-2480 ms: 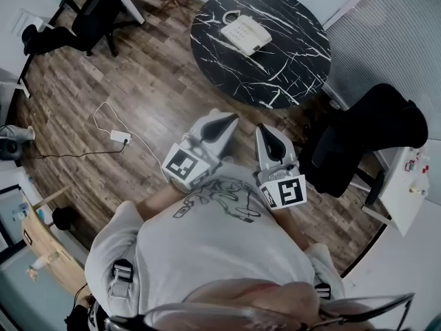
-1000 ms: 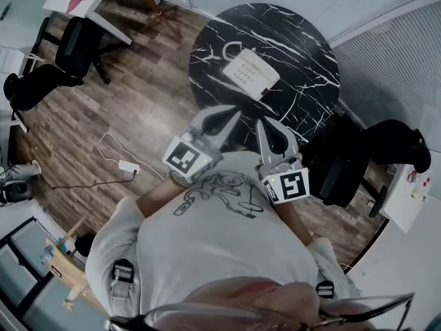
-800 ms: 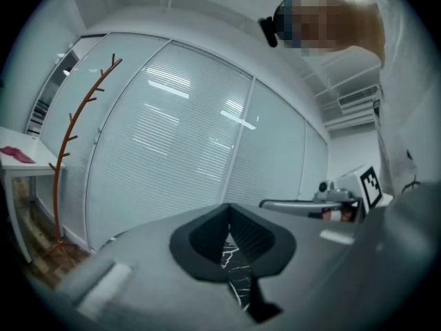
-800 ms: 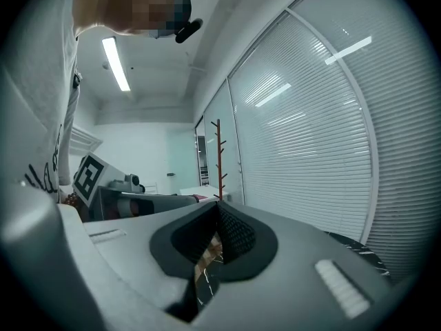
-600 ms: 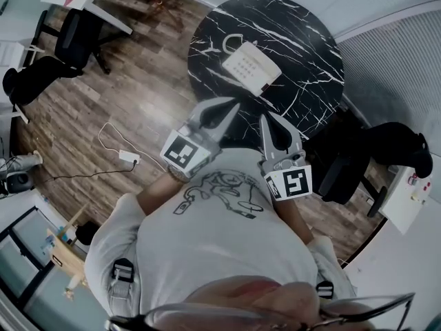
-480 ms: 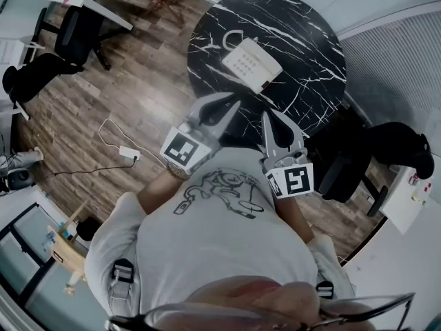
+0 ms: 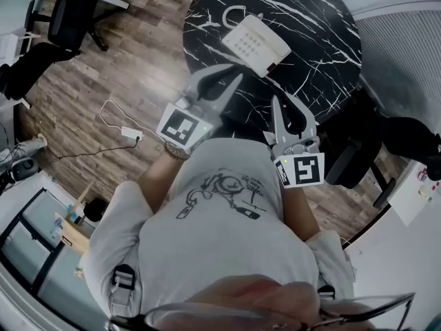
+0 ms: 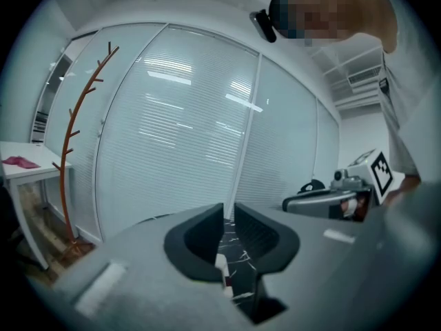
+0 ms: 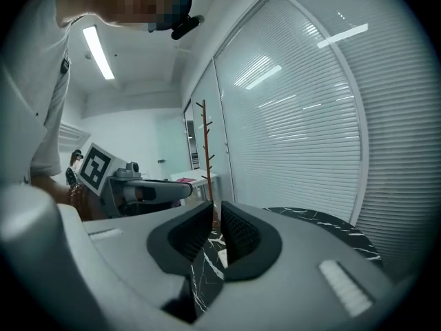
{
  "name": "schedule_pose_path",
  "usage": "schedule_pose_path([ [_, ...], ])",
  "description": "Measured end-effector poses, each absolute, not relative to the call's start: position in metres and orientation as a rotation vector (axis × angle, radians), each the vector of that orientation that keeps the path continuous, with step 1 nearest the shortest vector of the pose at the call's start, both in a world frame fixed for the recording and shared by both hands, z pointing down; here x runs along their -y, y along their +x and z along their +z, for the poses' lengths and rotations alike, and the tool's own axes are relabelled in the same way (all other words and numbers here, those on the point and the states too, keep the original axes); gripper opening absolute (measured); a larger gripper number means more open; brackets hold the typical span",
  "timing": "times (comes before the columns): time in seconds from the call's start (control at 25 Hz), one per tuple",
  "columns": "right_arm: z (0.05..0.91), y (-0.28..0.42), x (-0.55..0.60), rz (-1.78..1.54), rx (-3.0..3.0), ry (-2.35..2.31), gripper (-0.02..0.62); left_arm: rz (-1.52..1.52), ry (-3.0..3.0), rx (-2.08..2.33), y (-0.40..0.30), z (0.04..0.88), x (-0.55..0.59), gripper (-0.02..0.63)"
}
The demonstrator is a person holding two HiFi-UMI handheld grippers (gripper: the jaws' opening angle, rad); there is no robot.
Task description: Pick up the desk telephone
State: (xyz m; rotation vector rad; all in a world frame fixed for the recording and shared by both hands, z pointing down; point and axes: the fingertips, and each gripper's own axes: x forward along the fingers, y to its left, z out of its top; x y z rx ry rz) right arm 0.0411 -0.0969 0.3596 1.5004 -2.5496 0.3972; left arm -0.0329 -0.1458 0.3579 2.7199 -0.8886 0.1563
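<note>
The white desk telephone [image 7: 255,41] lies on a round black marble table [image 7: 324,43], with its coiled cord at its far left. Both grippers are held side by side before the table's near edge, pointing at it, and touch nothing. My left gripper [image 7: 233,81] reaches just short of the phone, and its jaws have just been opening to a slim gap with nothing between them [image 8: 229,216]. My right gripper [image 7: 284,105] is a little further back. Its jaws have just been opening too, and the narrow gap is empty [image 9: 217,219]. Marble and a sliver of white show through each gap.
A black office chair [image 7: 403,133] stands right of the table and another [image 7: 65,26] is at the far left. A white power strip [image 7: 131,132] with its cable lies on the wood floor. A coat stand [image 8: 76,136] and a white desk [image 8: 24,167] stand by the blind-covered glass wall.
The person has stepped closer to the table. Both grippers have moved forward and sunk, and their tips now overlap the table's near edge in the head view.
</note>
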Motion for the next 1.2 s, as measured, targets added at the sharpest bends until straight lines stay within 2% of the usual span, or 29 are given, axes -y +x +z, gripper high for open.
schedule_pose_path([
  [0.52, 0.475, 0.063, 0.142, 0.607, 2.393, 1.556, 0.105, 0.321, 2.624, 0.856, -0.039, 0.479, 0.205, 0.122],
  [0.72, 0.535, 0.071, 0.167, 0.667, 2.335, 1.569, 0.180, 0.379, 2.607, 0.859, -0.035, 0.542, 0.238, 0.172],
  [1.08, 0.631, 0.081, 0.183, 0.893, 2.205, 1.619, 0.328, 0.438, 2.491, 0.820, -0.028, 0.640, 0.271, 0.321],
  [1.2, 0.657, 0.085, 0.187, 0.952, 2.178, 1.623, 0.364, 0.484, 2.473, 0.816, -0.026, 0.672, 0.282, 0.342],
])
